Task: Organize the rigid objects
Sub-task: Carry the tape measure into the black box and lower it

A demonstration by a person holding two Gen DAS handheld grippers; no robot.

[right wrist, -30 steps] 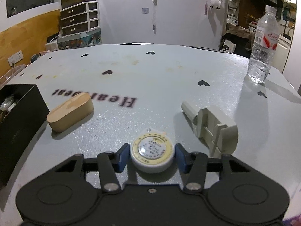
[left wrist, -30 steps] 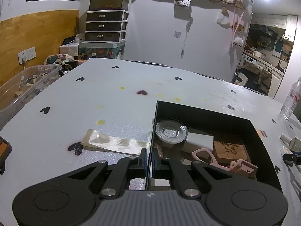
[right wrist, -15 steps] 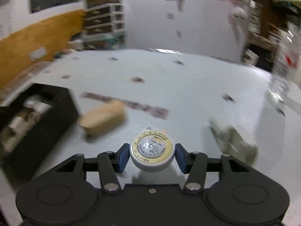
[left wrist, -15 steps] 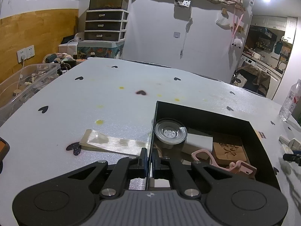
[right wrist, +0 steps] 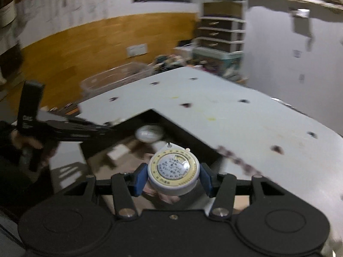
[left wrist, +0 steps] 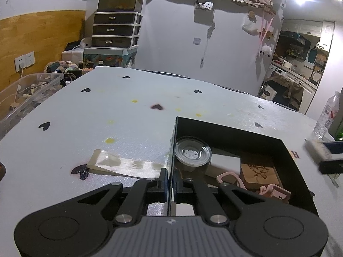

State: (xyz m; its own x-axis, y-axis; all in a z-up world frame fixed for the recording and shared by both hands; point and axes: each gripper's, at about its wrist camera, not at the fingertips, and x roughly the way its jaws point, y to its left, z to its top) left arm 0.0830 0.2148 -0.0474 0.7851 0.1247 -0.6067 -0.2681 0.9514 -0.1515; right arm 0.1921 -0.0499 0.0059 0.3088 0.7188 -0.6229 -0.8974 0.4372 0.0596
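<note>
Since a second ago the right gripper [right wrist: 173, 176] has swung off the open table [right wrist: 246, 111] and now hangs over the black box [right wrist: 171, 126], lower centre of its view; the left gripper [left wrist: 170, 178] has not shifted.

Right view smeared by motion: box contents are pale blurs, dial print on the tape measure [right wrist: 173, 172] unreadable. Box near corner cut off by gripper bodies in both views. Right gripper in the left view, right edge, is only a dark blurred streak.

Black box [left wrist: 225, 128], centre right of left view, holds: clear round lid [left wrist: 192, 153], white block [left wrist: 225, 162], engraved wooden square [left wrist: 258, 172], pink plastic piece [left wrist: 230, 178]. Carved characters not legible.

Writing: a single "H" [left wrist: 296, 154] on the table beside the box's right wall.

Right gripper clenched on the round tape measure, blue pads [right wrist: 139, 178] on both sides. Left gripper pinched onto the box's left wall.
</note>
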